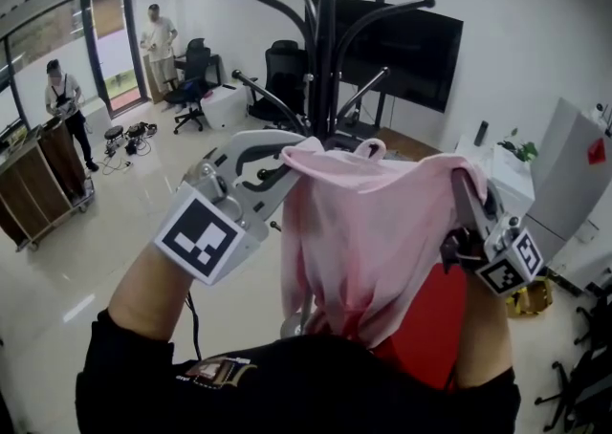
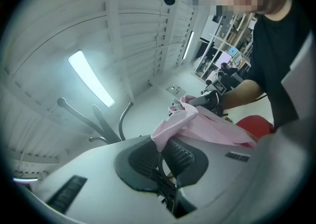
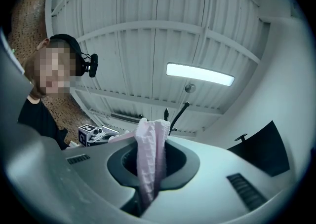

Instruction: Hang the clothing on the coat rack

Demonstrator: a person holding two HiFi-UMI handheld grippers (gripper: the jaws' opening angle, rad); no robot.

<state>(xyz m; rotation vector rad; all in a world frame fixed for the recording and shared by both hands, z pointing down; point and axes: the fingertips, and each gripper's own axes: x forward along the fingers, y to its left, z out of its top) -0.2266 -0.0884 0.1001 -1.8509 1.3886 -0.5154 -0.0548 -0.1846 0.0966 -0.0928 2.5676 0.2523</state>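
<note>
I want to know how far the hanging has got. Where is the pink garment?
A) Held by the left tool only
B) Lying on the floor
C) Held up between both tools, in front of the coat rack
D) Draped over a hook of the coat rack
C: the left tool and right tool are each shut on an edge of the pink garment, and the hooks of the coat rack are bare.

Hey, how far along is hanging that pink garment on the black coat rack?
Done: the pink fabric garment is picked up and stretched between the left gripper and right gripper, both shut on its top edge. In hand: it is held up close to the black metal coat rack, below its curved hooks. Left: no hook seems to carry it yet; it needs draping over one, then releasing.
</note>
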